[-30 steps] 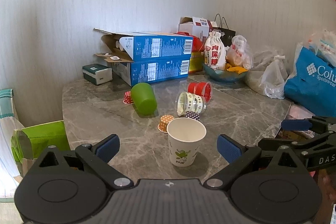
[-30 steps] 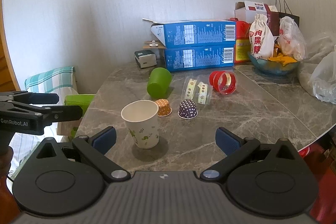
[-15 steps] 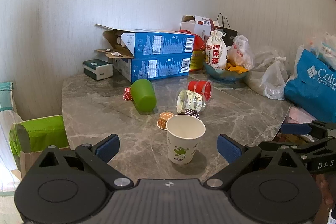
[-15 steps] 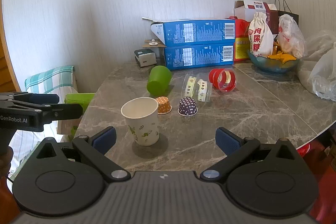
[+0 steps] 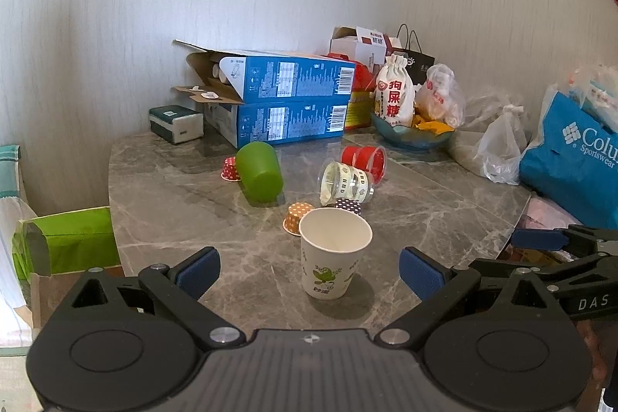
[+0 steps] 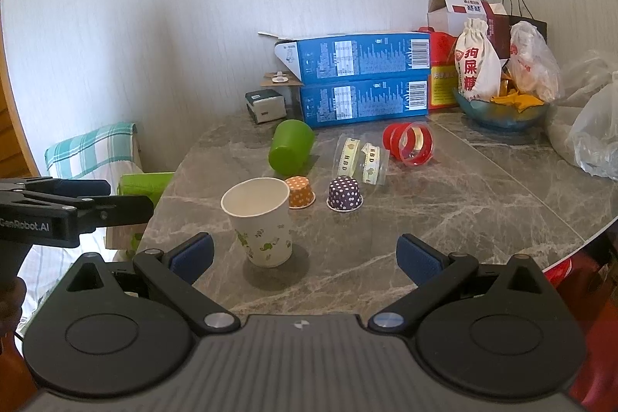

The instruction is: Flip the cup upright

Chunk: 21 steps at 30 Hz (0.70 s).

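Observation:
A white paper cup [image 5: 333, 257] with green leaf print stands upright, mouth up, near the table's front edge; it also shows in the right wrist view [image 6: 259, 220]. Behind it a green cup [image 5: 259, 171] lies on its side, also visible in the right wrist view [image 6: 290, 146]. A clear cup [image 5: 344, 181] with "HBD" bands and a red cup [image 5: 365, 159] lie on their sides too. My left gripper [image 5: 309, 273] is open and empty, just short of the paper cup. My right gripper [image 6: 305, 255] is open and empty, with the paper cup left of its centre.
Small orange [image 6: 300, 192], purple dotted [image 6: 345, 193] and red dotted [image 5: 229, 169] cupcake liners sit upside down on the grey marble table [image 6: 444, 218]. Two blue boxes [image 6: 363, 79], a bowl with bags [image 6: 502, 106] and plastic bags line the back. A green bag [image 5: 65, 242] stands left.
Both grippers have drawn back slightly from the table; the paper cup stays upright where it stood. Nothing else has moved.

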{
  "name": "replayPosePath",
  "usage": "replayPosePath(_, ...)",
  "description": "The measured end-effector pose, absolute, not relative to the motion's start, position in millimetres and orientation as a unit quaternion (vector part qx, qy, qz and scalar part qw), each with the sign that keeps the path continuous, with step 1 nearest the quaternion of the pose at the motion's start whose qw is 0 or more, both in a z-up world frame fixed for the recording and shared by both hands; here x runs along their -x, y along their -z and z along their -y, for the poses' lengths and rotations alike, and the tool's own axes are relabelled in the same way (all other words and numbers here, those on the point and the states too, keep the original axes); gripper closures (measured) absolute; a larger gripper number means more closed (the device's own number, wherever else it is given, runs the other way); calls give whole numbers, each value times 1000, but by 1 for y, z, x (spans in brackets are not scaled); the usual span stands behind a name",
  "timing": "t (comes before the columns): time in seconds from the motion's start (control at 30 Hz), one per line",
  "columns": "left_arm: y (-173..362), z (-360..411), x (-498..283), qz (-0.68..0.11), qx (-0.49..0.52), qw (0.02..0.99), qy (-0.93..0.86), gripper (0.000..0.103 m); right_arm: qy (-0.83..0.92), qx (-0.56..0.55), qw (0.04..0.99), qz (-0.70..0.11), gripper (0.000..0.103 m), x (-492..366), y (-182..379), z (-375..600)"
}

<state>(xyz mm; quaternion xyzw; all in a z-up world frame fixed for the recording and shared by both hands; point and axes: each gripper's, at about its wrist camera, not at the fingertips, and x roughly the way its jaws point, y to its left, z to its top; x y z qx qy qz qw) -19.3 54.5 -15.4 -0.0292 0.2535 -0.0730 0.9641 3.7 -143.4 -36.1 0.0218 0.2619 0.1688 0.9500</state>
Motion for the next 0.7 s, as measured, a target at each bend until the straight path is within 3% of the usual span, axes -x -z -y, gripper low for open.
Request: replayPosePath(0.7, 18, -57, 18, -245, 33, 966, 82, 3, -168, -26, 949, -265, 1, -6, 39, 141)
